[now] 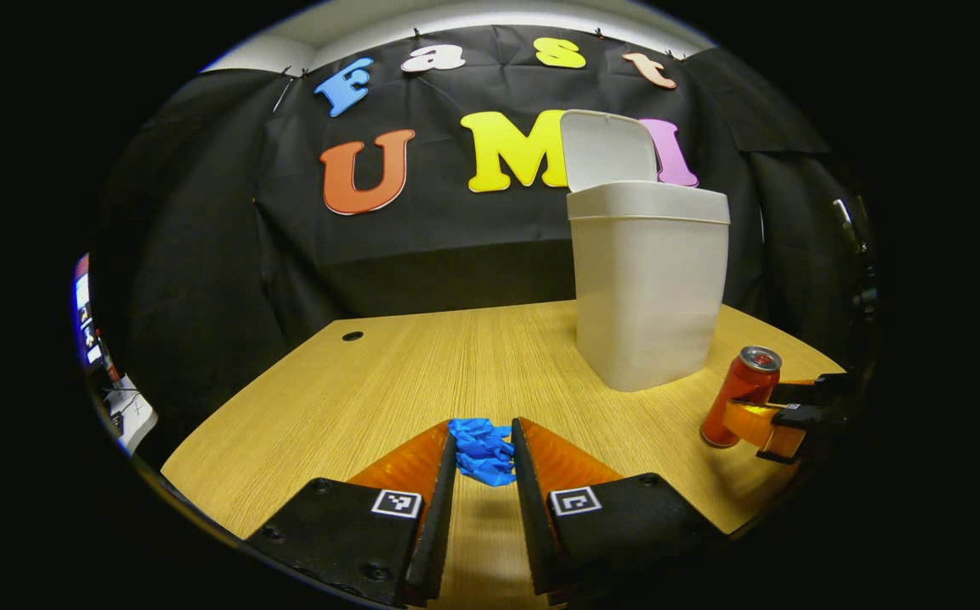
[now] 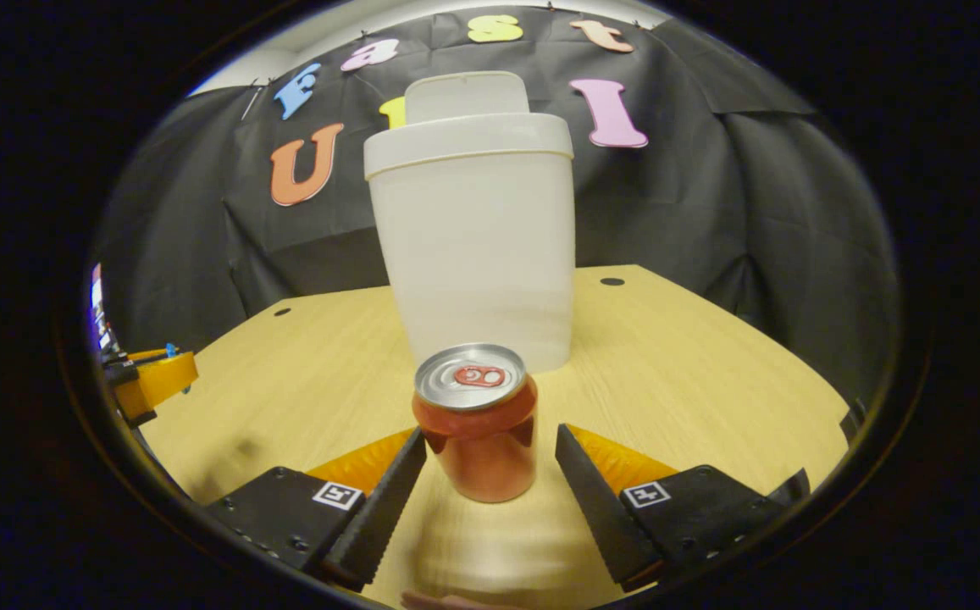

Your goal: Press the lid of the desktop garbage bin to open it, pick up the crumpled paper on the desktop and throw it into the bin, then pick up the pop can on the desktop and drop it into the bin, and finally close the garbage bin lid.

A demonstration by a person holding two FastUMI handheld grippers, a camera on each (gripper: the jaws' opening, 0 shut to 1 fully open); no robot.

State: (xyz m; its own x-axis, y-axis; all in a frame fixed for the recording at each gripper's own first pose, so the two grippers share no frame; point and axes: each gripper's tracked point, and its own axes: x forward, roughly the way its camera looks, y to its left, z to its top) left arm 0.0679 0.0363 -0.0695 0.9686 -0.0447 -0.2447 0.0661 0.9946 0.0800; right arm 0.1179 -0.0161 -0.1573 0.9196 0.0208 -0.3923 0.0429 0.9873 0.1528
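Paper (image 1: 483, 451), blue and crumpled, sits clamped between the left gripper (image 1: 484, 453) fingers low over the desk (image 1: 388, 381), bin (image 1: 649, 288) lid up behind, while right gripper (image 2: 490, 462) jaws stand apart around the upright can (image 2: 476, 424), label unreadable.

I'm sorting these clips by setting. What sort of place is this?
Probably a recording booth made up as a desk, not a real home: black cloth hangs as the back wall, behind a bare wooden desktop holding a white desktop bin with its lid up and a pop can.
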